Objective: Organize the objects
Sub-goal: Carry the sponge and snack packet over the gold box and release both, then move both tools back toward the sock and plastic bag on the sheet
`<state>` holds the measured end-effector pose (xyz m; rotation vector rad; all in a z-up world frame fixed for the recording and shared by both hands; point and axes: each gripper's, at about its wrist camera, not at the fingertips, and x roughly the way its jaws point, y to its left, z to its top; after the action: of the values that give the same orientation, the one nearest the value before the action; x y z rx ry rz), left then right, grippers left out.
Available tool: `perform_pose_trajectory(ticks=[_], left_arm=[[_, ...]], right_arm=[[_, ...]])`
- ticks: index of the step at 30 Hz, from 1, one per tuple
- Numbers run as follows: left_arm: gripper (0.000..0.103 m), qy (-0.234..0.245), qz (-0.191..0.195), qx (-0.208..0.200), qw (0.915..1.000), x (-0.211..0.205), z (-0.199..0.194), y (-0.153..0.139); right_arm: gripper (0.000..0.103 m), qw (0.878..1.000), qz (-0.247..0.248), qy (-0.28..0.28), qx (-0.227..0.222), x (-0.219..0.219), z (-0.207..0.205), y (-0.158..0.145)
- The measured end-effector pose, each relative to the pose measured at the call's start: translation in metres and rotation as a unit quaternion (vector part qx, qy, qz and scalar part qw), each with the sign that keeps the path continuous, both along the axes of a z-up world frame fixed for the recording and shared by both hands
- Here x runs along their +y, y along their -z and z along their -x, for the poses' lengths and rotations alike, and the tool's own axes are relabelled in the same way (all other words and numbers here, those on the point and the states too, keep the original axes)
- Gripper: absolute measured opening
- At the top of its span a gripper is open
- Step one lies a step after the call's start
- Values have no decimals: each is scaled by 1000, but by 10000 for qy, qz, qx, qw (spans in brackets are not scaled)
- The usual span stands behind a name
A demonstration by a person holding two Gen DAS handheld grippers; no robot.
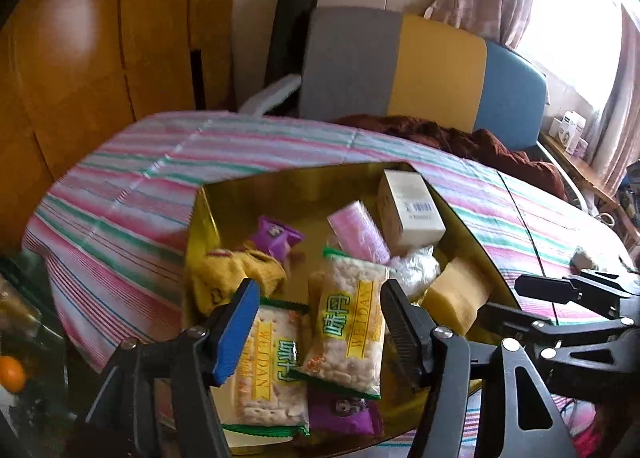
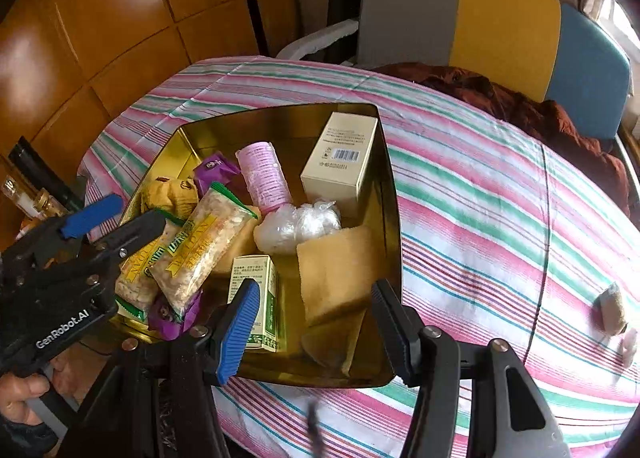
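Overhead, both claws, left claw [image 1: 318, 332] and right claw [image 2: 314, 328], wide open, empty, above gold tin [image 2: 394, 218] of snacks.

**Count of what the gold tin holds**

One square gold metal tin [image 2: 394, 194] sits on the striped cloth, and everything counted here lies inside it.

- Two clear rice-cracker packets with yellow and green labels: one [image 2: 200, 246] on top, the other [image 2: 134, 278] beneath it.
- Two purple foil snack wrappers: one [image 2: 214, 170] near the far wall, one [image 2: 172, 318] under the packets.
- One cream cardboard box with a barcode [image 2: 340, 162].
- One small green-and-white carton [image 2: 260, 290].
- One pink cylindrical packet [image 2: 264, 174].
- One crumpled clear plastic bundle [image 2: 296, 224].
- One yellow sponge block [image 2: 340, 274].
- One crumpled yellow cloth [image 2: 172, 194].

Outside the tin, one small brownish object [image 2: 612, 310], too blurred to identify.
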<state>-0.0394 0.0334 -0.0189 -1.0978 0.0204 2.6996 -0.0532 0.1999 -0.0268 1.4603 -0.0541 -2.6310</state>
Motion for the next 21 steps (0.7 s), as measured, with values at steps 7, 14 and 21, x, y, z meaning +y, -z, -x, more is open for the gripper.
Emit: perform_pose_trajectory(ticks=[7,14,21], left_arm=[[69,-63,86,287,9995,0,-8,-13],[72,-18,165,442,9989,4,-17,-20],[77,86,258,675,9973,12,-26,-30]], right_arm=[[60,9996,-160,-15,235,-7,-8,-6],[60,9992,-198,83,331,-3,-11,-9],[60,9986,-169,251,434,7,-16,-13]])
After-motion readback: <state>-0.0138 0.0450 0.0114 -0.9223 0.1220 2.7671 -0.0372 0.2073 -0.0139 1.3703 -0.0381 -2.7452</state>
